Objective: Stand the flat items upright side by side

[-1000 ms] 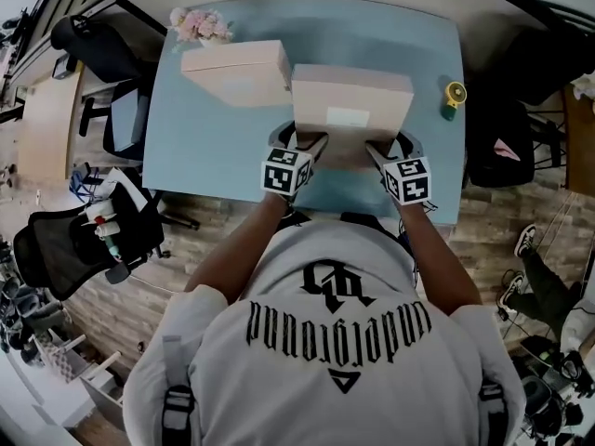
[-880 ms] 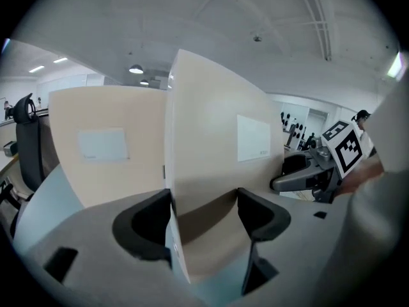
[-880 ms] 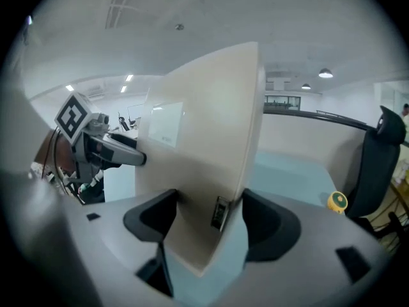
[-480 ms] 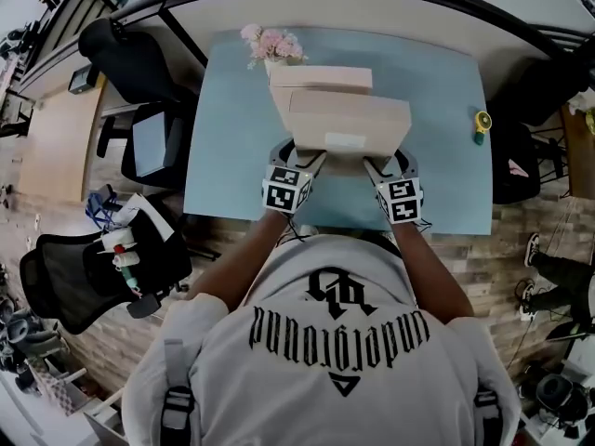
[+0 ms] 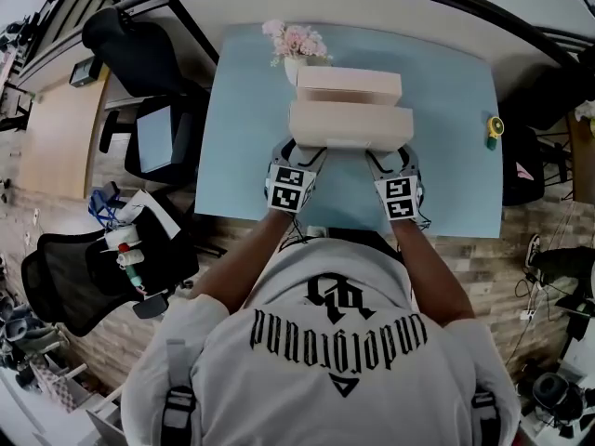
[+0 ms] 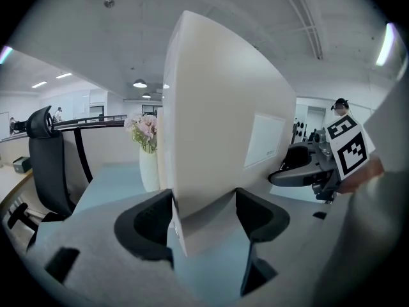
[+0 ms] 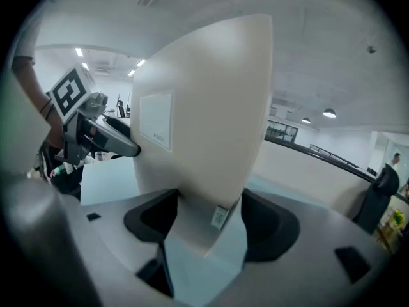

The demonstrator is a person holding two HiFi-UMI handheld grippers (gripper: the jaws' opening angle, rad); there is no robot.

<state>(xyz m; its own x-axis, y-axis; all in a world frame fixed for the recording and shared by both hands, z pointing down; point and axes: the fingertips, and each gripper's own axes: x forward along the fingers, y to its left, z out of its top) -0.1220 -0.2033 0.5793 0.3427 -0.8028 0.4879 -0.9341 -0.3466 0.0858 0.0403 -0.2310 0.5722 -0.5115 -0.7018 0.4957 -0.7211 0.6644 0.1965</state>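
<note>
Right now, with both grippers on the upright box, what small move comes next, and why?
Probably settle the near box on the table snug against the far box, then release. The left gripper and right gripper clamp its ends; it is upright, parallel to the far box.

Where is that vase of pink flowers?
In the head view the vase stands at the blue table's far edge, just behind the rear box's left end.

Cardboard box (image 6: 223, 126): beige, flat, upright, white label on its side. Lower end clamped between the jaws of the left gripper (image 6: 203, 216). Right gripper (image 6: 284, 174) at its far edge. Behind, left: white vase (image 6: 149, 168) of pink flowers on a pale blue surface (image 6: 105, 184); black office chair (image 6: 48, 165).
</note>
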